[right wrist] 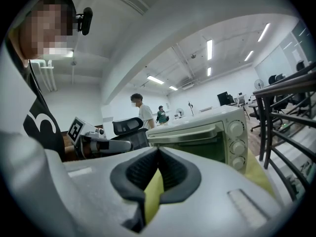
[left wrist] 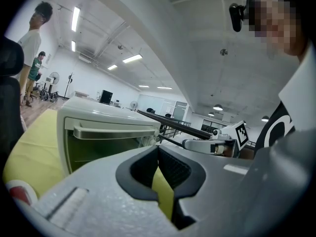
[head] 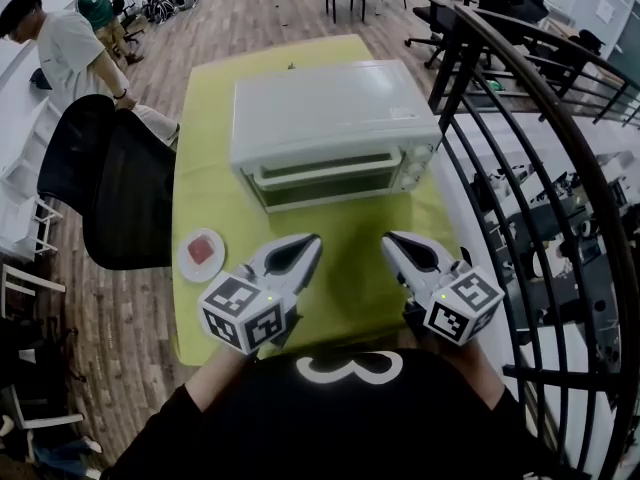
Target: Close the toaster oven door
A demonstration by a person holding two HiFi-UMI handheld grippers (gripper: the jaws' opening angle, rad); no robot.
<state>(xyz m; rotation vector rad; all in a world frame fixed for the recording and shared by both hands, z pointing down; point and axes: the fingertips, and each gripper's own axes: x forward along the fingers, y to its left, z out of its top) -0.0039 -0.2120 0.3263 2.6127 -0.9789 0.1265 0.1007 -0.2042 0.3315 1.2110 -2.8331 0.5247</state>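
The white toaster oven (head: 330, 128) stands on the yellow-green table (head: 350, 268), its glass door upright against the body with the handle (head: 325, 173) along the top. My left gripper (head: 312, 240) and right gripper (head: 390, 238) hover side by side over the table's near part, a short way in front of the oven and touching nothing. Both are shut and empty. In the left gripper view the shut left gripper (left wrist: 158, 149) faces the oven (left wrist: 106, 132) at the left. In the right gripper view the shut right gripper (right wrist: 158, 152) faces the oven (right wrist: 202, 132), whose knobs (right wrist: 236, 144) are at the right.
A white plate (head: 201, 253) with a red piece on it lies near the table's front left. A black office chair (head: 120, 188) stands left of the table, with people (head: 70, 53) beyond it. A black metal railing (head: 530, 168) runs along the right.
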